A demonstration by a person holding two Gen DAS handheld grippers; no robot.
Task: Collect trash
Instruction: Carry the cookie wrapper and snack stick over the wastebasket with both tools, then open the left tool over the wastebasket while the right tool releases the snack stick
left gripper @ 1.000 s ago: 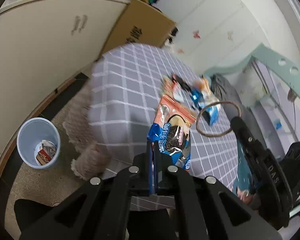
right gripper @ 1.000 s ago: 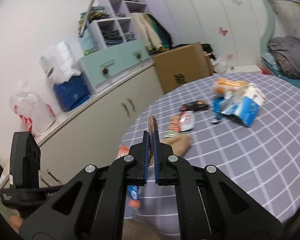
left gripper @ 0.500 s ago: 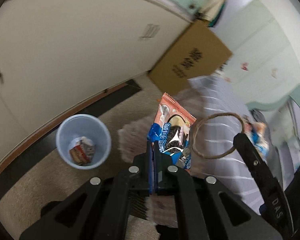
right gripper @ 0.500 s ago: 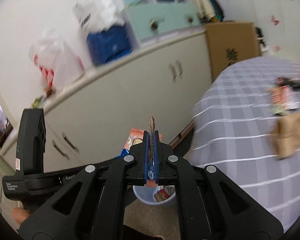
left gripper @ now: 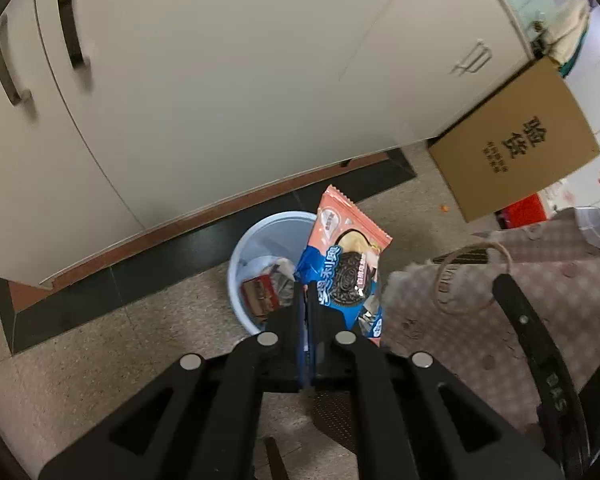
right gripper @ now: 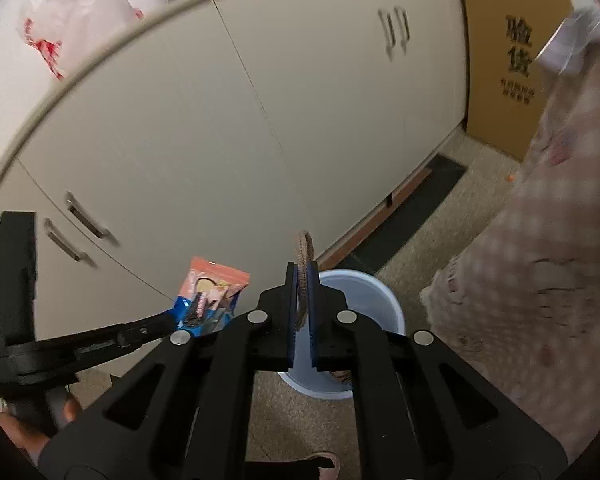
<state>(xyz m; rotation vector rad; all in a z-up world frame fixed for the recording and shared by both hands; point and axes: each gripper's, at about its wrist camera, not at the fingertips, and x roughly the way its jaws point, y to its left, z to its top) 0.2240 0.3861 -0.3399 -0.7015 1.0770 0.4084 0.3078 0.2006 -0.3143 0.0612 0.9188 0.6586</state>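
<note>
My left gripper is shut on a pink and blue cookie wrapper, held just above a light blue bin on the floor. Some wrappers lie inside the bin. In the right wrist view, my right gripper is shut on a brown twine loop and hangs over the same bin. The left gripper with its wrapper shows at the left there. The twine loop and the right gripper's finger appear at the right of the left wrist view.
Cream cabinet doors with metal handles stand behind the bin. A cardboard box leans against them at the right. The hanging checked tablecloth borders the bin on the right. A hand holds the left gripper's handle.
Both grippers swung away from the table top and down toward the floor. The bin has grown larger and now lies right under the wrapper and the twine loop. Both grips held.
</note>
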